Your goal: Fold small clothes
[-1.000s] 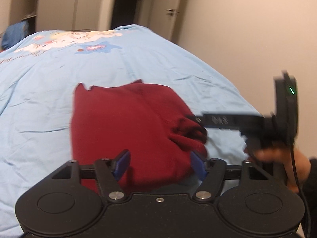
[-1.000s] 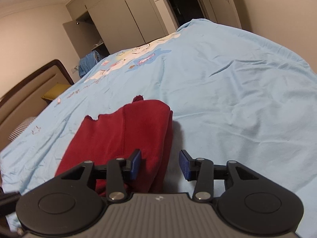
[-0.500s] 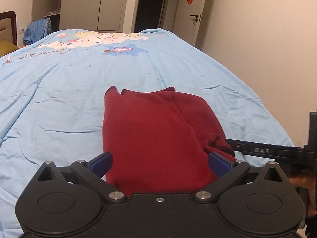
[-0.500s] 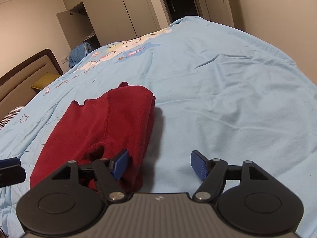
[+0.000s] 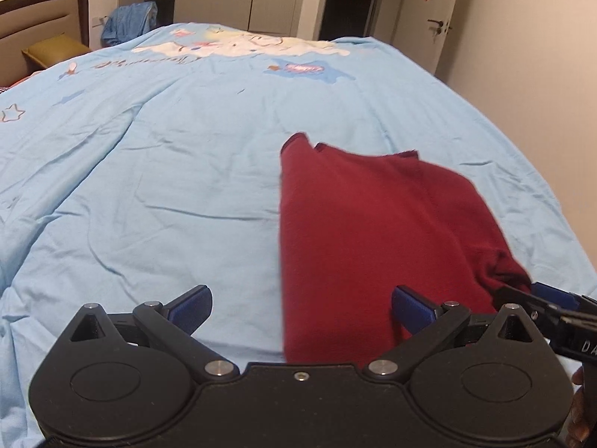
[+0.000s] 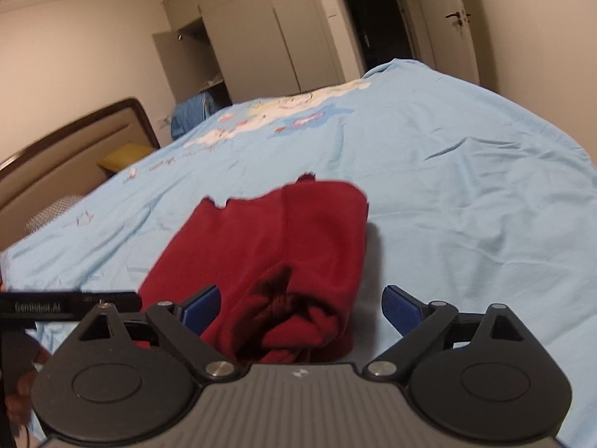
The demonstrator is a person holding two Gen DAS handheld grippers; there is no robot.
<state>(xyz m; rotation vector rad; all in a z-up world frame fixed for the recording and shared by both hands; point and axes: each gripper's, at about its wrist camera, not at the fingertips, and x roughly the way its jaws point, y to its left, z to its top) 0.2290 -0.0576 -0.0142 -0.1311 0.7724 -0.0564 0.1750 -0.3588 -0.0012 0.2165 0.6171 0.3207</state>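
A dark red garment (image 5: 365, 224) lies folded on the light blue bedspread (image 5: 168, 171). In the left wrist view it lies right of centre, with its near left edge between the blue pads. My left gripper (image 5: 300, 306) is open and empty above that near edge. In the right wrist view the garment (image 6: 276, 246) lies ahead, its bunched near end between the pads. My right gripper (image 6: 302, 308) is open and empty over that end. The right gripper's tips (image 5: 552, 302) show at the garment's right corner in the left wrist view.
A cartoon print (image 5: 238, 46) covers the far part of the bedspread. A brown headboard (image 6: 74, 156) and yellow pillow (image 6: 125, 155) are at the left. Wardrobes (image 6: 268, 41), a dark doorway (image 6: 377, 26) and a door (image 5: 433, 18) stand beyond. A wall (image 5: 530, 59) runs along the bed's right edge.
Both grippers have opened wider and let go of the garment, which now lies flat. The left gripper has shifted left, so the garment sits further right in its view.
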